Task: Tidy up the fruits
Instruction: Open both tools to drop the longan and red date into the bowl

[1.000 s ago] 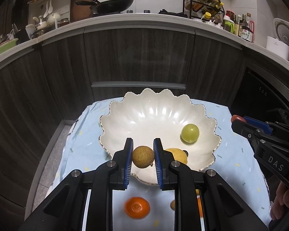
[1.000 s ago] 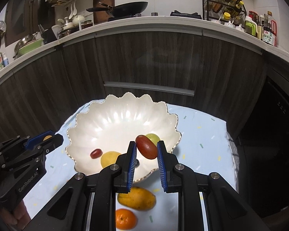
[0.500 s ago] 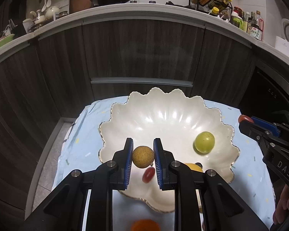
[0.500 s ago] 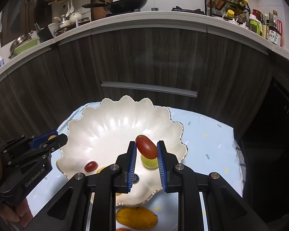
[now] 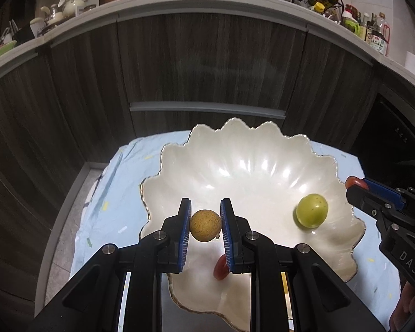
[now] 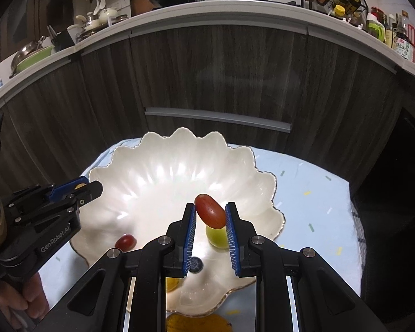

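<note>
Both my tongs have come forward over the bowl: left tongs pinch a brown fruit, right tongs a red grape; neither is dropped yet, a mango waits outside.

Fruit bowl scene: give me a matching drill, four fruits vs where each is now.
Column 1:
1. brown round fruit
2. red oval fruit
3. green round fruit
4. small red fruit

Column 2:
A. loose in the white bowl, near its right side in the left wrist view
B. in the left claw
C. loose in the bowl, near the left rim in the right wrist view
D. in the right claw

Pairs: 1-B, 2-D, 3-A, 4-C
</note>
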